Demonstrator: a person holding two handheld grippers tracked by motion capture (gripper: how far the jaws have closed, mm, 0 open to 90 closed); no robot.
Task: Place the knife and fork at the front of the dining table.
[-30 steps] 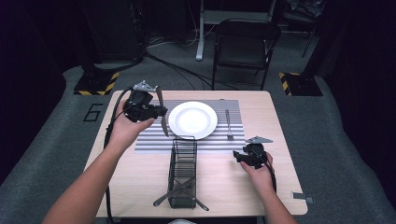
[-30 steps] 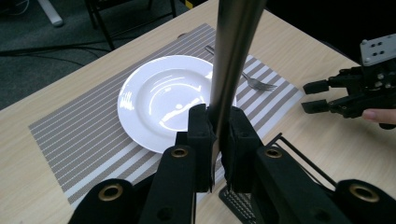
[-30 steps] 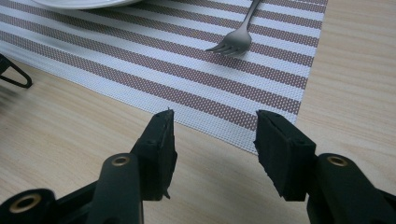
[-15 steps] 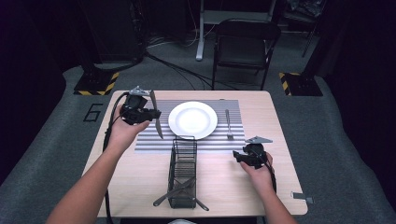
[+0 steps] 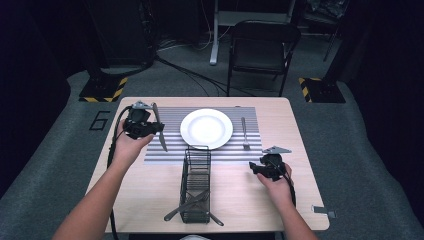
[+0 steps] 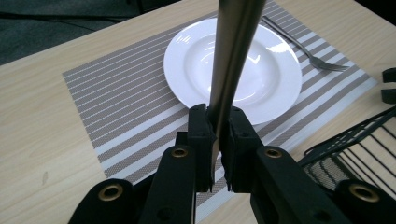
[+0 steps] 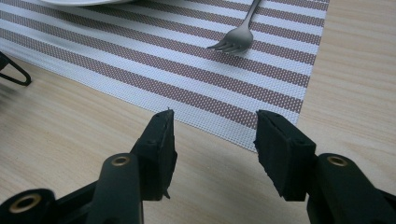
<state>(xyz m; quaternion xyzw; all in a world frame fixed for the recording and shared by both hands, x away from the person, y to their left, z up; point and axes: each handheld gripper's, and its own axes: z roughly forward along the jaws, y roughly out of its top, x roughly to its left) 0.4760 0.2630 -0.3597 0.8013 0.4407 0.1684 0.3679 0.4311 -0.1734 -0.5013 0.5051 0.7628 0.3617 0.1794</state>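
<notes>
My left gripper (image 5: 143, 128) is shut on a steel table knife (image 5: 159, 132), held over the left end of the striped placemat (image 5: 167, 154). In the left gripper view the knife (image 6: 233, 51) stands clamped between the jaws of my left gripper (image 6: 218, 140), with the white plate (image 6: 275, 74) behind it. The plate (image 5: 206, 128) lies mid-mat and a fork (image 5: 244, 133) lies to its right. My right gripper (image 5: 262, 168) rests near the mat's near right corner. In the right gripper view my right gripper (image 7: 215, 140) is open over bare wood, and the fork (image 7: 236, 37) is beyond the jaws.
A black wire basket (image 5: 196, 183) lies on the table in front of the mat, with utensil handles (image 5: 179, 210) sticking out at its near end. A folding chair (image 5: 261, 47) stands behind the table. The other gripper's jaws (image 6: 388, 86) show at the right edge of the left gripper view.
My left hand has carried the knife leftward and down, away from the plate toward the mat's left end. The right hand has stayed put.
</notes>
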